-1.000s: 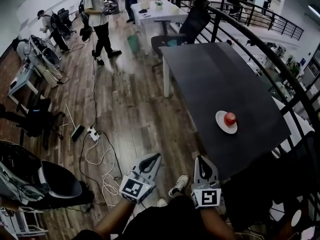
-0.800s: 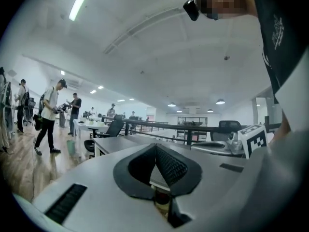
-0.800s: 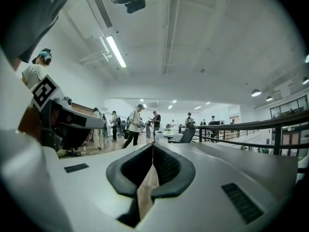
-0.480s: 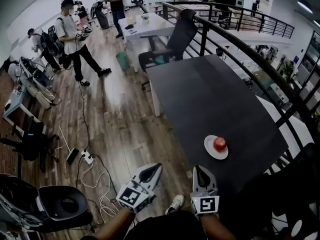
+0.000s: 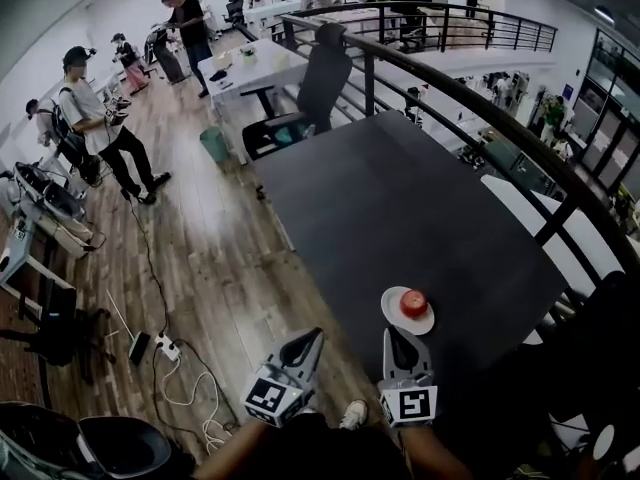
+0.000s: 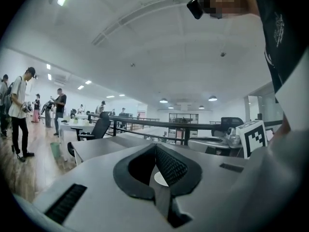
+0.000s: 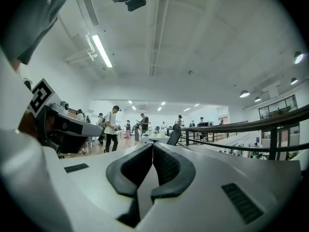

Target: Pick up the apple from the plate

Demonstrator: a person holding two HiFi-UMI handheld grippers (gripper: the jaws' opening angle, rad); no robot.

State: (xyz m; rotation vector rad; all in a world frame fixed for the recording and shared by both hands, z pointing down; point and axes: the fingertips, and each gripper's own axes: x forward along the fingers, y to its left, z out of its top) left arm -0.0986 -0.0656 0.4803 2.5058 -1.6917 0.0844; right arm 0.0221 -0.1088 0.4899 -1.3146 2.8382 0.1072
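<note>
- Red apple (image 5: 414,303) sits on a white plate (image 5: 398,321) near the front edge of the dark table (image 5: 400,208).
- Jaws of the left gripper (image 5: 307,343) and the right gripper (image 5: 396,336) are closed together, empty, short of the plate.

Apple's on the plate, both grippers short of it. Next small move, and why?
Probably open the jaws of the right gripper before reaching in: they are shut and empty, and the apple sits on the plate just ahead of it, nearer than to the left gripper.
</note>
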